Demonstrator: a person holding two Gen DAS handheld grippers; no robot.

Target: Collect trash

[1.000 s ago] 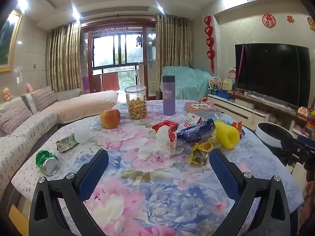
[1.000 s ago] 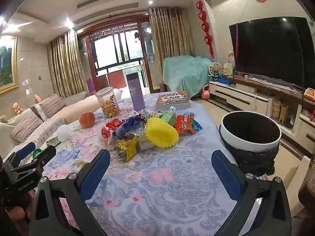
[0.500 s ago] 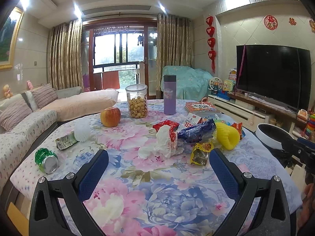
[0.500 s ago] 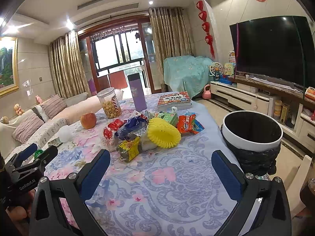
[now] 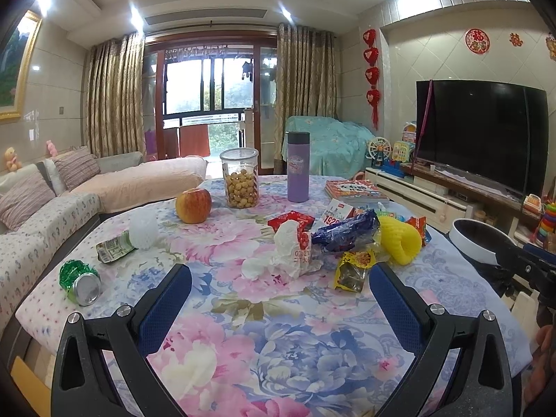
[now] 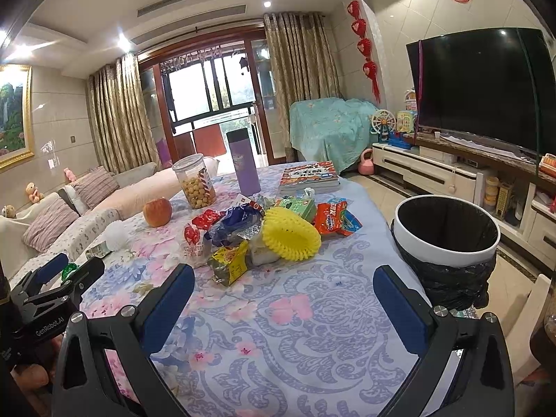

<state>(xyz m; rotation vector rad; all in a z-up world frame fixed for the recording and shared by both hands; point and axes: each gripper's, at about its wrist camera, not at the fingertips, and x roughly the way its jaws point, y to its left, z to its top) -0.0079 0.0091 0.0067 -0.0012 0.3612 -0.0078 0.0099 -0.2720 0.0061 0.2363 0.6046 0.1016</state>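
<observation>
Floral cloth: pink/blue print covering the table (image 5: 278, 340), all items sit on it.
Left gripper (image 5: 278, 299): fingers spread wide, nothing between them, hovering over the near table edge, pointed at the trash pile.
Right gripper (image 6: 283, 295): fingers spread wide too, nothing held, over the bare cloth, short of the pile.
Trash pile: mid-table cluster — crumpled white tissue (image 5: 288, 253), blue wrapper (image 5: 344, 232), yellow snack packet (image 5: 352, 269), yellow foam net (image 5: 399, 239), red wrapper (image 5: 292, 219), orange snack bag (image 6: 333, 217). Items touching or overlapping.
Stray trash, left side: crushed green can (image 5: 80, 281) near the table edge, small green packet (image 5: 113, 245), white foam net (image 5: 144, 227) touching the packet.
Bin (image 6: 448, 232): white rim, black liner, just off the table's right side, beside the right gripper's right finger.
Non-trash: apple (image 5: 193, 205), jar of snack balls (image 5: 240, 178), purple flask (image 5: 297, 166), book (image 5: 354, 189) at the far side.
</observation>
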